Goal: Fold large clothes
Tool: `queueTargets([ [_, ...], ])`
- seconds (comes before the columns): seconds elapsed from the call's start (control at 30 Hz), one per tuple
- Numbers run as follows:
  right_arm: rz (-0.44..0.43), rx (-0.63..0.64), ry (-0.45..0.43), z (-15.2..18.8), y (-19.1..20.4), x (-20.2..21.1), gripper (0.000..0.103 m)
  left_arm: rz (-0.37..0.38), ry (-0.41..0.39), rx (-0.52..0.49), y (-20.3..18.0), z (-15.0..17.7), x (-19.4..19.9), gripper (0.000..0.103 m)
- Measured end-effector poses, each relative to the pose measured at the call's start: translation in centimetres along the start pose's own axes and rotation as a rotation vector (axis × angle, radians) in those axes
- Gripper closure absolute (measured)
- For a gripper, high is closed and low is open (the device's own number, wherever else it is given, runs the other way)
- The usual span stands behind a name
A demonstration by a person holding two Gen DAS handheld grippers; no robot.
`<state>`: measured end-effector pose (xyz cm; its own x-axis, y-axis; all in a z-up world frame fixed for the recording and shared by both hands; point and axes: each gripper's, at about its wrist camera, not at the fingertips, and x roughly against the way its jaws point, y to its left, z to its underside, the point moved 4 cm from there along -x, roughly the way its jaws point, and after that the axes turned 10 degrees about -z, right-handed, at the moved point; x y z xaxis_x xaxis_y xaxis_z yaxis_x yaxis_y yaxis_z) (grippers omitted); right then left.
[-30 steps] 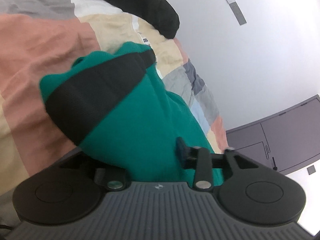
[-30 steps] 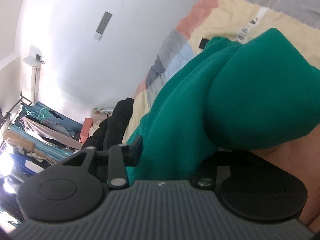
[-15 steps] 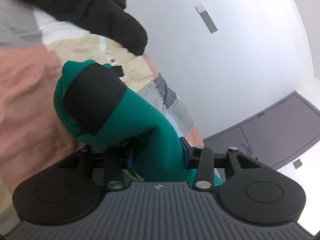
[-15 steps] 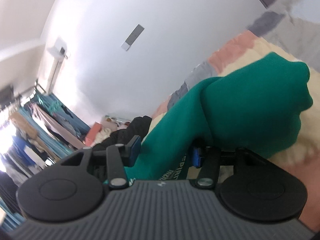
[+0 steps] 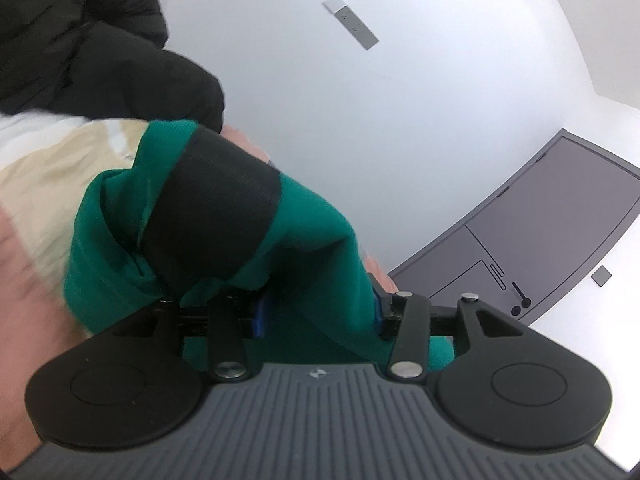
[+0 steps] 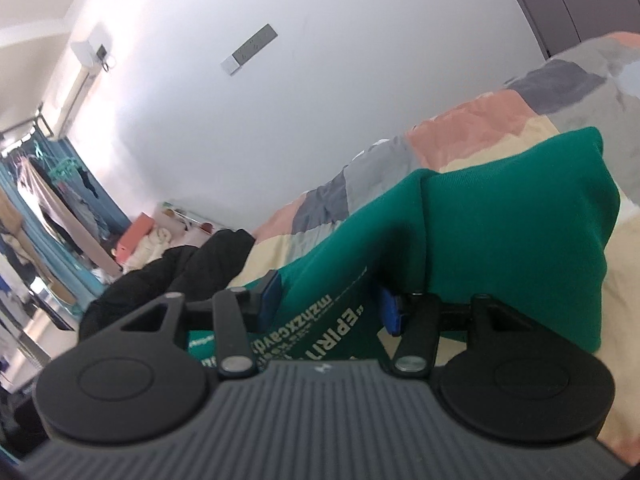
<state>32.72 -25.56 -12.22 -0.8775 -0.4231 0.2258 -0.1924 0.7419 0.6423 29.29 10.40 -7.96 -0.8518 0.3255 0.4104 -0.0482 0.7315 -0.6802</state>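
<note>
While both hands are lifting it: the green sweatshirt (image 5: pixel 320 248) is hanging between the two grippers, above the patchwork bed (image 6: pixel 480 120).

Where the sweatshirt is sitting: one part is bunching up in front of the left gripper (image 5: pixel 316 312), and another part is running through the right gripper (image 6: pixel 332 304).

Black cuff: the ribbed black cuff (image 5: pixel 216 208) is lying just past the left jaws, leaning up and to the left in the left wrist view.

Left jaws: they are opening a little right now, with green cloth filling the gap between them, and the cloth is touching both blue pads, so they are pinching it.

Right jaws: they are sitting about half apart, with the printed part of the cloth (image 6: pixel 320 320) between them. It looks like they are pinching it, since the cloth is staying up.

Long way of the cloth: in the right wrist view the green band is running from the jaws up and to the right, ending in a folded lump (image 6: pixel 520 232) beside the right pad.

Which hand is nearer: I think each hand is holding its own end, so neither one is nearer, and both need to be going down together.

Other thing on the bed: a black jacket (image 5: pixel 80 52) is lying farther back, well apart from the sweatshirt.
</note>
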Motion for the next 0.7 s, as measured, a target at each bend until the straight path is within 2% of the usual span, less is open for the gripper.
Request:
queueTargets([
  [0.2,0.029,0.022,-0.003,-0.9,-1.7,-3.5,0.048,0.043,-0.017,0.020,-0.1,-1.2,-3.7,0.049],
  [0.4,0.062,0.041,-0.009,-1.2,-3.7,-6.9,0.047,0.123,-0.046,0.072,0.9,-1.9,-7.6,0.046],
  [0.57,0.072,0.090,0.010,-1.1,-5.2,-9.4,0.044,0.141,-0.028,0.110,2.6,-2.0,-10.9,0.046],
  [0.7,0.066,0.094,0.035,-1.0,-6.3,-10.6,0.044,0.149,-0.026,0.102,3.2,-2.0,-11.7,0.046],
])
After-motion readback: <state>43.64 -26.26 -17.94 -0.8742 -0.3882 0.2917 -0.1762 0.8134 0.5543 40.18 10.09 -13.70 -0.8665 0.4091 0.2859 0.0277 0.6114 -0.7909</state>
